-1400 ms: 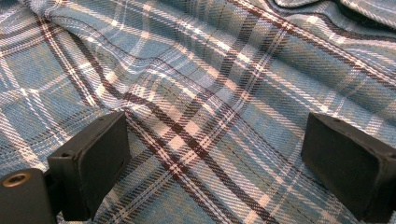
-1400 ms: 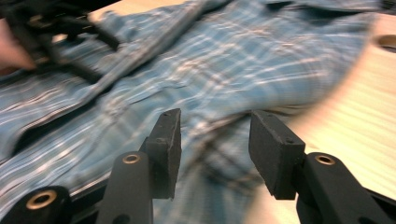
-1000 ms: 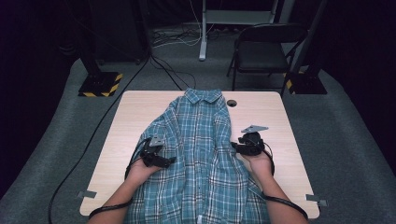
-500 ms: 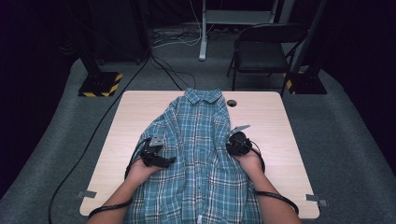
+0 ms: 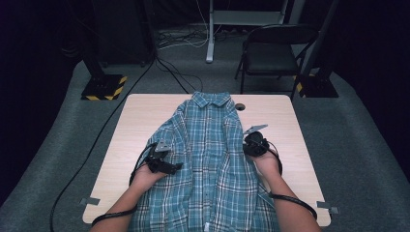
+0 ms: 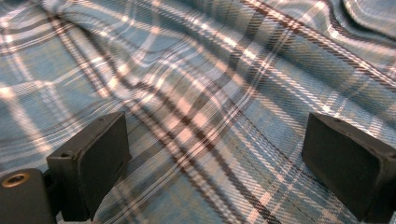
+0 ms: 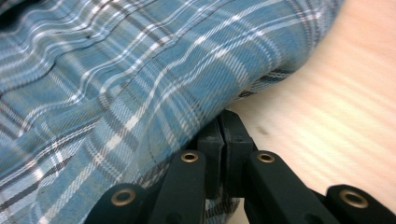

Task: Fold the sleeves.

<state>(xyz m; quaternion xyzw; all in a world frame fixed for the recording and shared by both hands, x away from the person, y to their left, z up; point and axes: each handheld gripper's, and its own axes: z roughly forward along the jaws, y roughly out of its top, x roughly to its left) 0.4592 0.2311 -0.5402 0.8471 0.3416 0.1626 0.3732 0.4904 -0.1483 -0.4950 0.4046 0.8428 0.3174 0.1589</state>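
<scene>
- Plaid shirt (image 5: 212,159): spread across the table (image 5: 140,116), frame centre.
- Left gripper (image 5: 167,164): jaws wide apart over the fabric, holding nothing.
- Right gripper (image 7: 223,135): jaws just closed, pinching the shirt's edge.

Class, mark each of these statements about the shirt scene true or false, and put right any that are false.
1. A blue plaid shirt lies on the wooden table with its collar at the far end. True.
2. The left hand-held gripper is clamped on the cloth. False: its jaws stand wide apart over the shirt.
3. The right hand-held gripper is at the shirt's edge, jaws together. True: they have just closed, where the cloth's edge meets them.
4. The shirt is folded into a neat square. False: it lies spread out lengthwise.
5. A folding chair stands beyond the table. True.
</scene>
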